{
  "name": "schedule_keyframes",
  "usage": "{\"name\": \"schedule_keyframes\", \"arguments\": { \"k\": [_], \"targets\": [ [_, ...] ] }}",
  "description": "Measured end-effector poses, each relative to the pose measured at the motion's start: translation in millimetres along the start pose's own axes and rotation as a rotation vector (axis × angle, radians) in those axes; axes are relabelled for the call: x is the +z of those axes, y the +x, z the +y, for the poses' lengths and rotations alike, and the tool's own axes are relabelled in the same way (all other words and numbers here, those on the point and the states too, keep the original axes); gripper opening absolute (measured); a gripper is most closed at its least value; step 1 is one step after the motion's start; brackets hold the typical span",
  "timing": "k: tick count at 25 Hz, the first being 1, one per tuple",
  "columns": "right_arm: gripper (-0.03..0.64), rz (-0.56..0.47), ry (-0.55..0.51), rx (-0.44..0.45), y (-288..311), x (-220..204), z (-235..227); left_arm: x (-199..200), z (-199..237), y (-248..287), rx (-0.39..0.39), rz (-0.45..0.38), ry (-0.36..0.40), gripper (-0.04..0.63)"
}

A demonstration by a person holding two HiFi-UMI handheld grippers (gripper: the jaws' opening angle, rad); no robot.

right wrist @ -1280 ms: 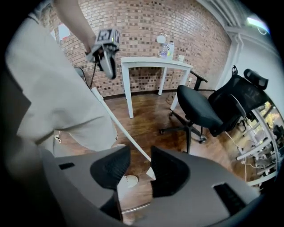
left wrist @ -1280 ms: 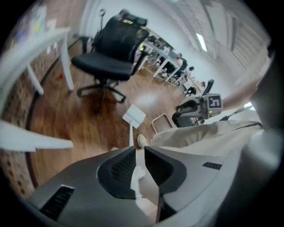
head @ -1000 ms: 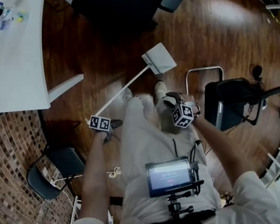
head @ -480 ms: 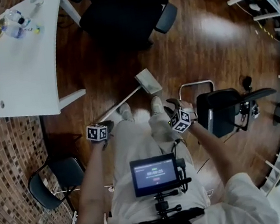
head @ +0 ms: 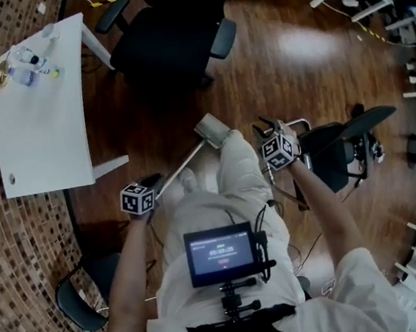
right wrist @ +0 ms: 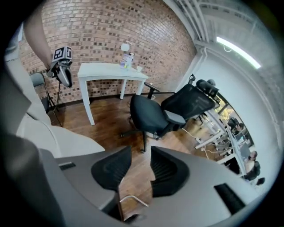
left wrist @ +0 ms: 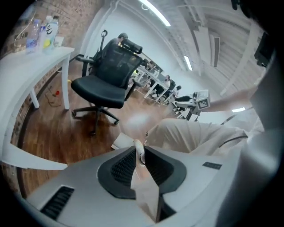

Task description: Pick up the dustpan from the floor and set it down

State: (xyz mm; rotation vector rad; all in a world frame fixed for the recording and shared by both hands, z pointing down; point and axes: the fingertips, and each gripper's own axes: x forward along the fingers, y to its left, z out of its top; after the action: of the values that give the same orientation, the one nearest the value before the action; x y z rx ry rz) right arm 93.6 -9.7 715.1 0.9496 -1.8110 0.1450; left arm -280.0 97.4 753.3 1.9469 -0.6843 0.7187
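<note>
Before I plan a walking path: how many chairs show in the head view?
3: a black office chair by the table, a dark chair beside the right gripper, a small black chair lower left. Others may be hidden.

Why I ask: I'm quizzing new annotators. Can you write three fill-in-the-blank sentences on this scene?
Tongs of the left gripper are shut on the ___ of the dustpan.
Tongs of the right gripper are ___, holding nothing.
The bottles stand on a table coloured ___.
Missing: handle; open; white.

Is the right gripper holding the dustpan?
No: the right gripper is open and empty; the left gripper grips the dustpan handle.
</note>
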Motion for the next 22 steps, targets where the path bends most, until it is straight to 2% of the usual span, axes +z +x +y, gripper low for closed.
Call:
{"name": "schedule_keyframes", "arguments": {
  "k": [4,8,10,12,14,15,16,19,22],
  "targets": [
    [0.16,0.059,0.034,-0.008,-11.5,-25.6,0.2,31.7,-16.9,-38.7,0.002,-0.047,0.06,0.057],
    [0.16,0.129,0.04,0.033,-7.2,-45.6,12.4,78.9,-15.2,-84.9,0.017,-0.144,0.081,0.057],
    [0.161,0.156,0.036,0.081,-8.3,-48.8,24.2,92.1,-6.1,-97.2,0.029,-0.176,0.069,0.057],
    [0.161,0.171,-0.028,0.172,-8.7,-48.3,44.1,99.1,7.9,-101.2,0.048,-0.191,0.05,0.057],
    [0.234,0.178,-0.129,0.279,-6.6,-52.4,69.9,102.5,20.9,-98.7,0.075,-0.194,0.033,0.057],
    [0.2,0.177,-0.156,0.302,-4.5,-56.6,79.0,102.5,25.6,-96.2,0.089,-0.195,0.019,0.057],
    [0.11,0.173,-0.153,0.308,-2.1,-60.3,84.5,100.9,28.7,-93.5,0.101,-0.199,-0.002,0.057],
    [0.107,0.134,-0.089,0.33,4.1,-57.5,89.7,92.7,27.1,-84.5,0.111,-0.209,-0.077,0.057],
    [0.124,0.124,-0.074,0.334,9.1,-56.7,82.2,91.0,11.0,-67.1,0.098,-0.183,-0.082,0.057]
  ]
}}
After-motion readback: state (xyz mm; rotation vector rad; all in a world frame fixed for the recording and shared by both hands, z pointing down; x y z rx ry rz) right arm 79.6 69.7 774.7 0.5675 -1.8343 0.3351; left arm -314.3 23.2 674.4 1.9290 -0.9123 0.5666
